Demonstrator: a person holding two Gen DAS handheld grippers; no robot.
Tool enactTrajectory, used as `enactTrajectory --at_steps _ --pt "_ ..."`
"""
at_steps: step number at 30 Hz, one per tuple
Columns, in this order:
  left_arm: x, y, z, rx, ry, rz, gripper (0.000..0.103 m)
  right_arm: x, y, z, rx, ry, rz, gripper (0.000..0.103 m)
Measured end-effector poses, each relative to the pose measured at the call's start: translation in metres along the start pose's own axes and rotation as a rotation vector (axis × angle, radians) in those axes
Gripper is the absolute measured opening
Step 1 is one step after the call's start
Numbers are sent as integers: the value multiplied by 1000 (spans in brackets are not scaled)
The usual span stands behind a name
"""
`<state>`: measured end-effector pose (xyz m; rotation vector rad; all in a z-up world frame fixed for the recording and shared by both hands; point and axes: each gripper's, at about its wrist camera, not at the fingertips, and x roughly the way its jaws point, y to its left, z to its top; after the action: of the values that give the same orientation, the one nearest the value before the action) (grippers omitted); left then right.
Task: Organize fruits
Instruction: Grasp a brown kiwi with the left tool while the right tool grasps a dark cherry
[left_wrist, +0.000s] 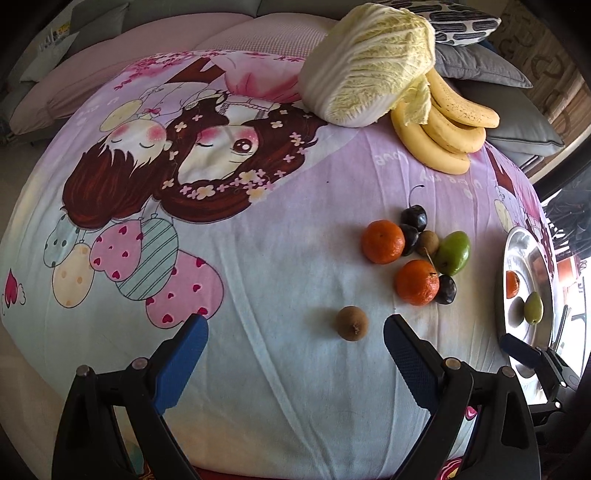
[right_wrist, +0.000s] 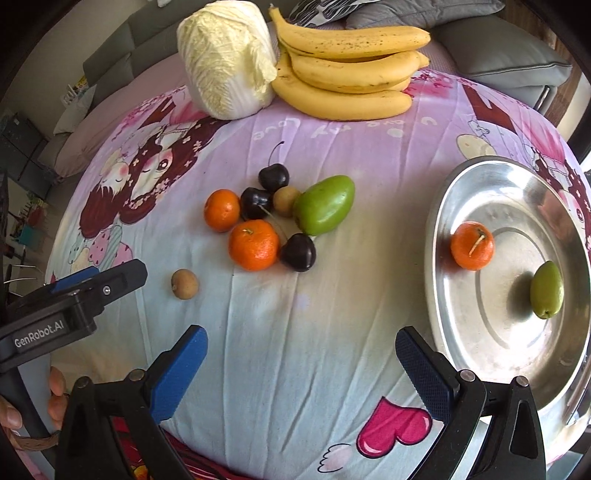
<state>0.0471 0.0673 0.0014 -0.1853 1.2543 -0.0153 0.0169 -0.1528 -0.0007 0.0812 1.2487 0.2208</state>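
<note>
The small brown fruit (left_wrist: 352, 322) looks light and round, maybe rolling easily, so I would grip its middle with my left gripper (left_wrist: 295, 343), now wide open and empty.

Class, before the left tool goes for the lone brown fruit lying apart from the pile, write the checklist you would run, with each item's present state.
1. Left tool open: ok.
2. Lone brown fruit clear of the pile: ok.
3. Fruit centred between the fingers: not ok, it lies nearer the right-hand one.
4. Right tool open, holding nothing: ok.
5. Metal plate has free room beside the orange and small green fruit: ok.
</note>
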Motion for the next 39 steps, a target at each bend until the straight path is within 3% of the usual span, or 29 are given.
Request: enactTrajectory --at_steps 10,20,28,36,38,39 --pt "11 35 -2 -137 61 -49 96 18 9 3 -18 35 -5 103" --pt "20 3 -8 -71 81 -162 96 17 2 13 -81 -42 -83 102" --pt "24 -8 -6 -50 84 -171 96 25 -3 18 -106 -25 -85 84" --pt "38 -29 -6 -3 135 -157 88 30 -3 30 -159 20 -110 72" --pt "40 -31 -5 -1 137 -151 82 32 -2 33 -169 26 -112 71" --pt "41 -32 -5 -1 141 -150 73 33 -1 33 -177 28 -112 68"
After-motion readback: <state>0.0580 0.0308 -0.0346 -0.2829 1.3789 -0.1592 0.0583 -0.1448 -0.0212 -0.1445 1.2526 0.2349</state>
